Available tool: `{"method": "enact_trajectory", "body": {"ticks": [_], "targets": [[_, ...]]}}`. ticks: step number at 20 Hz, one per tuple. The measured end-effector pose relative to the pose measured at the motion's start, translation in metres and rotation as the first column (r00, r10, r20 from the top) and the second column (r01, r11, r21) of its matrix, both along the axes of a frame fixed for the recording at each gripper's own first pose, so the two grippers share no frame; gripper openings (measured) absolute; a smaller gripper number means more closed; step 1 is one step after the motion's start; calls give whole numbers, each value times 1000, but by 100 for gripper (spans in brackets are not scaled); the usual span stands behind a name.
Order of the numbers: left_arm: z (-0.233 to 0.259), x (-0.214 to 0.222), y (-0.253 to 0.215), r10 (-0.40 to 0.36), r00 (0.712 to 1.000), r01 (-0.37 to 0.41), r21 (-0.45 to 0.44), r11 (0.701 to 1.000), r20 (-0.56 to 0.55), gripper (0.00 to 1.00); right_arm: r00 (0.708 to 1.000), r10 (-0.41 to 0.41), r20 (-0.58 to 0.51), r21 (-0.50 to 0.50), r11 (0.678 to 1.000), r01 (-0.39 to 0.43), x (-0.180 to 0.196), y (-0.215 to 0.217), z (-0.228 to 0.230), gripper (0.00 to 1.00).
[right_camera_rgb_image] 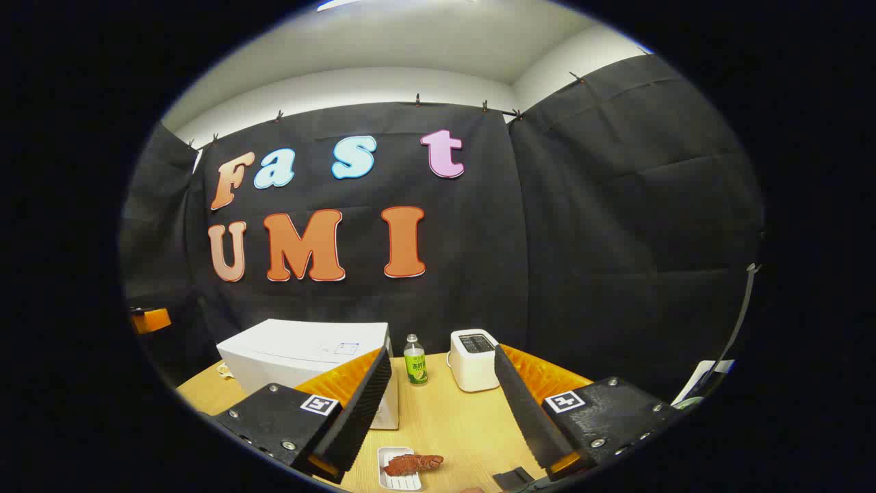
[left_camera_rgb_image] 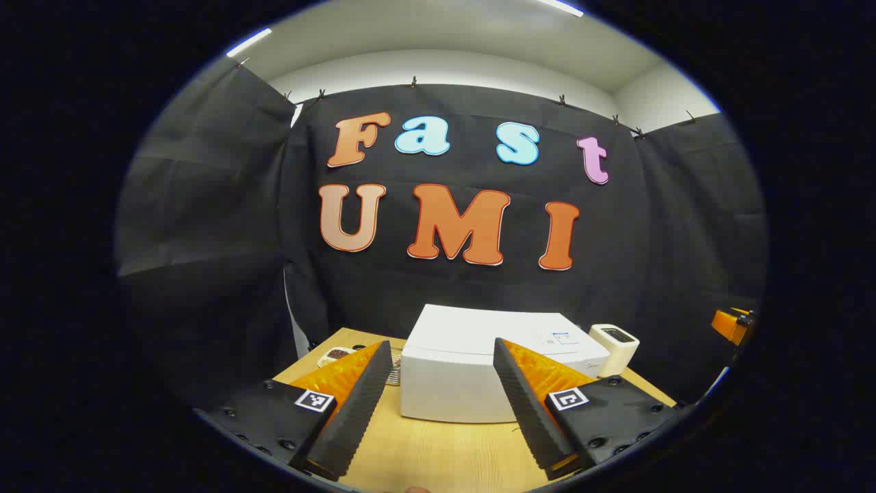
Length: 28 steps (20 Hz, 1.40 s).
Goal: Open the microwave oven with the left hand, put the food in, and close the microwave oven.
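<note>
A white microwave oven stands shut on the wooden table, straight ahead of my left gripper, whose fingers stand wide open with nothing between them. In the right gripper view the same microwave oven sits at the left. A small white dish with reddish-brown food lies on the table low between the fingers of my right gripper, which is open and holds nothing. Both grippers hang above the table's near side, short of the oven.
A white toaster and a small green-labelled bottle stand right of the oven, the toaster also showing behind its right corner. A small dish with dark bits lies left of the oven. A dark object sits near the table's front edge.
</note>
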<state>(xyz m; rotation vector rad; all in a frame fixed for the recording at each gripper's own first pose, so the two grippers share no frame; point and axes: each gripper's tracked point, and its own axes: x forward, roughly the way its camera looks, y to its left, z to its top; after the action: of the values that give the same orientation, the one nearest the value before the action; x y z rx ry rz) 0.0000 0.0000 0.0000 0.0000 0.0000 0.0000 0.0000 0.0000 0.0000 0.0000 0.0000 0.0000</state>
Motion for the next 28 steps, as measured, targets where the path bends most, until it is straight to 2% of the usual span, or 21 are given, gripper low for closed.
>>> {"method": "enact_trajectory", "body": {"ticks": [4,7,13,20,21,24,25,28], "targets": [[8,-10,5,26,1000,-26,47,999,2,98,1000,3,-10,4,1000,-3,-7,-3,-3,94],[8,-18,-1,10,1000,-10,34,999,2,98,999,-26,-29,3,1000,26,-17,-13,-8,94],[21,-35,13,37,999,-40,91,995,27,95,999,-6,-40,-12,1000,6,-25,-11,-6,94],[17,-39,16,54,998,-55,78,995,18,98,1000,5,-26,-6,1000,-6,-25,-7,-2,94],[18,-40,14,52,998,-54,78,996,22,95,1000,2,-24,-12,1000,-2,-25,-8,-2,94],[22,-42,9,36,998,-41,88,995,56,98,1000,-15,-19,-12,1000,15,-27,-14,-1,94],[18,-40,0,25,998,-30,90,995,62,95,1000,-19,-20,-10,1000,19,-28,-15,-2,94],[-4,-26,-37,-38,998,34,91,995,49,97,999,-38,-21,-33,999,38,-29,-23,-4,94]]}}
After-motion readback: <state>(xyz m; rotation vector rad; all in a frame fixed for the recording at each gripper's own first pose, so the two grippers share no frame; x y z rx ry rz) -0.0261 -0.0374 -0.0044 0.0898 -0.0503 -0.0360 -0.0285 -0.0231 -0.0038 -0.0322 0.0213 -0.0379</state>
